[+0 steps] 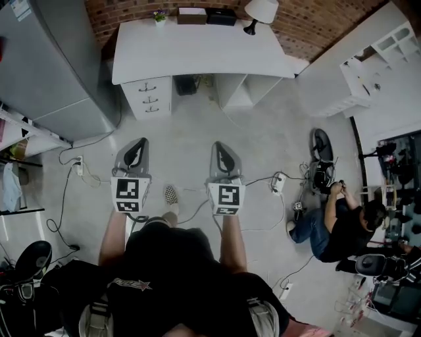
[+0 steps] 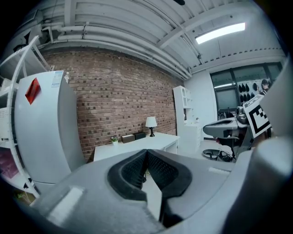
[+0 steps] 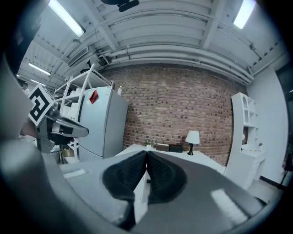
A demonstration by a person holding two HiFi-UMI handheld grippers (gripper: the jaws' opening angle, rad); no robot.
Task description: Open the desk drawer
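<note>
A white desk (image 1: 197, 52) stands against the brick wall at the top of the head view. Its stack of three drawers (image 1: 150, 97), each with a dark handle, sits under its left end. All three look closed. My left gripper (image 1: 136, 150) and right gripper (image 1: 224, 153) are held side by side over the floor, well short of the desk, both pointing toward it. Each is shut with nothing between its pads. The desk (image 2: 137, 145) also shows far off in the left gripper view and the desk (image 3: 183, 157) in the right gripper view.
A grey fridge (image 1: 49, 62) stands left of the desk. Cables and power strips (image 1: 277, 182) lie across the floor. A person (image 1: 339, 227) crouches at the right near a white shelf unit (image 1: 378, 66). A lamp (image 1: 258, 13), boxes and a small plant sit on the desk.
</note>
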